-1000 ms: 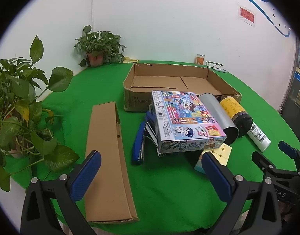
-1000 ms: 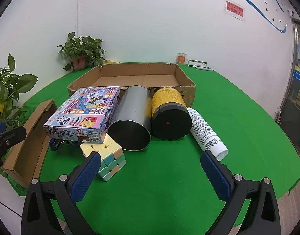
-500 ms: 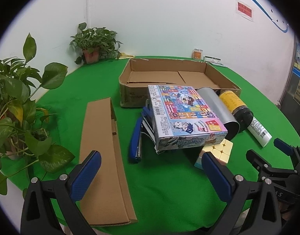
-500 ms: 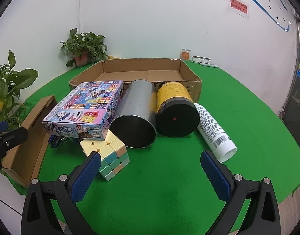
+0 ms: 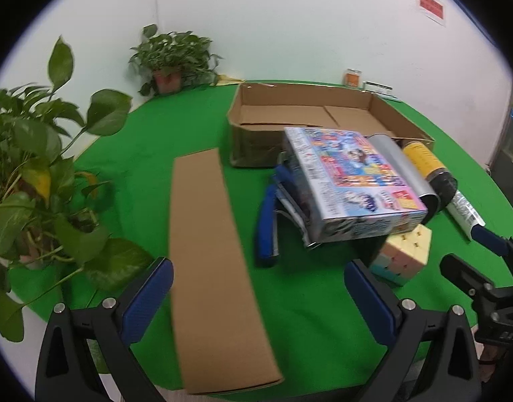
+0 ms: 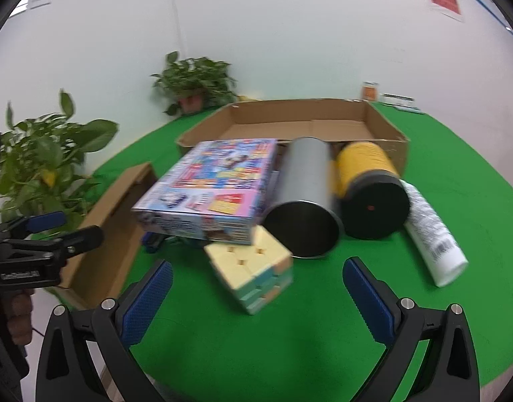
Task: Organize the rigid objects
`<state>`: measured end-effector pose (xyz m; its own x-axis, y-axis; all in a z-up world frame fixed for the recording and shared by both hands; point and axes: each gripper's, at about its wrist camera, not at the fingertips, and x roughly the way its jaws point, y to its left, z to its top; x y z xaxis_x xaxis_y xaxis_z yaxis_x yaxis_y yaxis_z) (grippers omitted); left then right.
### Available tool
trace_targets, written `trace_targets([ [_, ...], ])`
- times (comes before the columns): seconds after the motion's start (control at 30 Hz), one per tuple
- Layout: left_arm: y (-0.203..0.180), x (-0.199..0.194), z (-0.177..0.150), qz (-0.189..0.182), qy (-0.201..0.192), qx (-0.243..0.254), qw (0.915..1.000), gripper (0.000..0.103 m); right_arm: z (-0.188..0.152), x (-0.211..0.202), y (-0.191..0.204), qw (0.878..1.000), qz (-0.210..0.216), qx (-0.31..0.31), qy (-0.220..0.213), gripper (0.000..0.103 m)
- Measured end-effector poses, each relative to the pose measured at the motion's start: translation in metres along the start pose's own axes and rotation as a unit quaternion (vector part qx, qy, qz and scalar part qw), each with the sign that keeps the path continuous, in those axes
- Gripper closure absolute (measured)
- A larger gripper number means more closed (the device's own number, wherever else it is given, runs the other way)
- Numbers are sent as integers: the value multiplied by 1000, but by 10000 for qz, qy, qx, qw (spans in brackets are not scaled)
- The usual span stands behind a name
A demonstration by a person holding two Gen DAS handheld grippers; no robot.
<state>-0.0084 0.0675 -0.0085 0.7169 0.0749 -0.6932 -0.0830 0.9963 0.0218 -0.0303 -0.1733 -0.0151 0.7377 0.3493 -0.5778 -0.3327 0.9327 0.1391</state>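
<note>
Pastel cube point(image 6: 251, 274) just ahead between right gripper point(image 6: 256, 301) wide-spread fingers, left gripper point(image 5: 258, 301) wide too

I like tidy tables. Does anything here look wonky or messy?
Yes. The colourful cartoon-printed box sits tilted, propped on a blue stapler and leaning over the pastel puzzle cube. The silver metal cylinder and the yellow canister with black lid lie on their sides.
</note>
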Motion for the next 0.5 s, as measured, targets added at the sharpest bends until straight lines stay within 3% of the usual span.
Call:
trace_targets([
  [0.1,10,5,-7,96,197,-98,9997,7,5,3,19,9990,277,-355,-47,1],
  [0.23,20,16,-18,330,506,-83,9981,37,8,13,41,9960,740,-489,102,2],
  [0.33,31,12,-19,260,457,-213,9984,39,6,23,57,9937,958,-537,245,4],
  [0.5,42,0,-20,606,294,-218,9975,43,1,40,65,9893,1246,-513,550,11],
])
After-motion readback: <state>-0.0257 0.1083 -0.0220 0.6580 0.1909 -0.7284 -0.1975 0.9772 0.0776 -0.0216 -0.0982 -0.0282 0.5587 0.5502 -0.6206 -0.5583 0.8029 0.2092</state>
